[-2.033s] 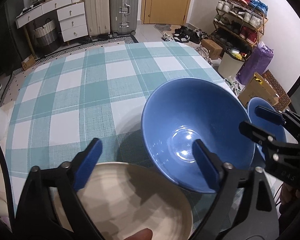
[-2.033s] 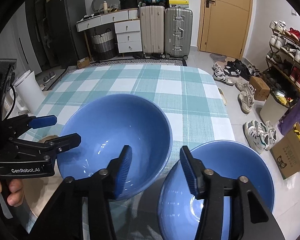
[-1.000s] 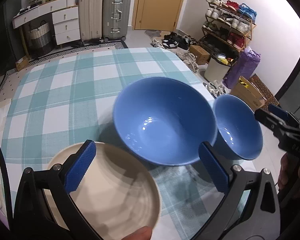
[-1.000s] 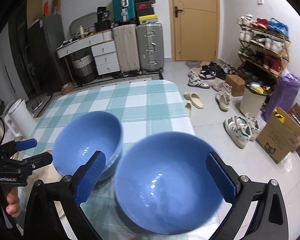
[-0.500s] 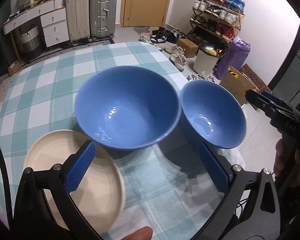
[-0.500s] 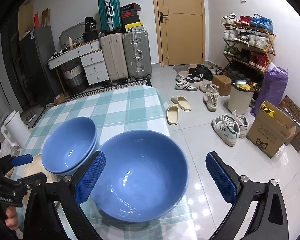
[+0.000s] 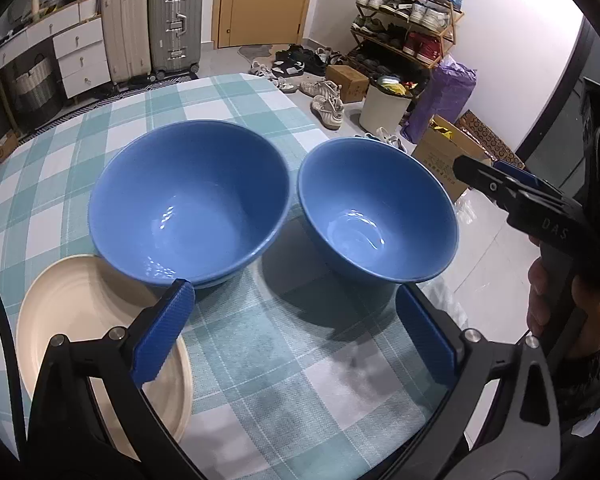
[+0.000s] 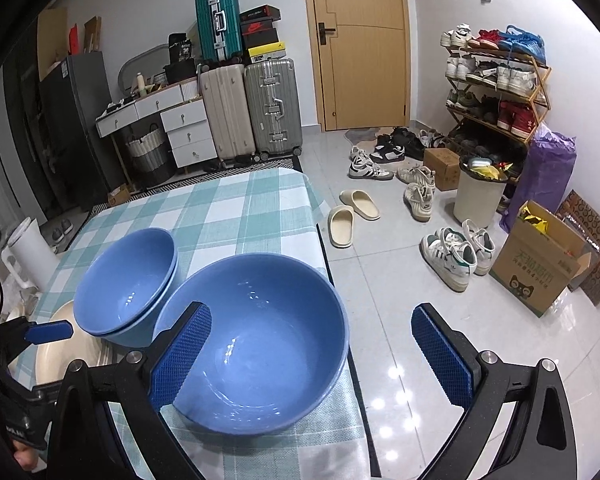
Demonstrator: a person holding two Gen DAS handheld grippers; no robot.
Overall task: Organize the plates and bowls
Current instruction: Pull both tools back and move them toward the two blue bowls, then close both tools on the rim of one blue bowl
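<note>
Two stacked blue bowls [image 7: 188, 204] sit on the checked tablecloth [image 7: 284, 380], the stack also showing in the right wrist view [image 8: 126, 286]. A single blue bowl [image 7: 376, 216] stands to their right, near the table's right edge [image 8: 260, 344]. A cream plate [image 7: 80, 320] lies at the left, partly under the stack's rim. My left gripper [image 7: 296, 336] is open and empty, held back above the table's near part. My right gripper [image 8: 312, 356] is open and empty, above the single bowl's right rim and the floor.
The table's right edge [image 8: 324, 248] drops to a tiled floor with shoes [image 8: 456, 256], a cardboard box [image 8: 540, 264] and a bin [image 8: 478, 192]. A white kettle [image 8: 28, 244] stands at the table's left. Suitcases [image 8: 252, 112] and drawers stand at the far wall.
Both grippers have opened wide and pulled back and up from the bowls. The single bowl stands free beside the stack. The bowls and plate have stayed in place.
</note>
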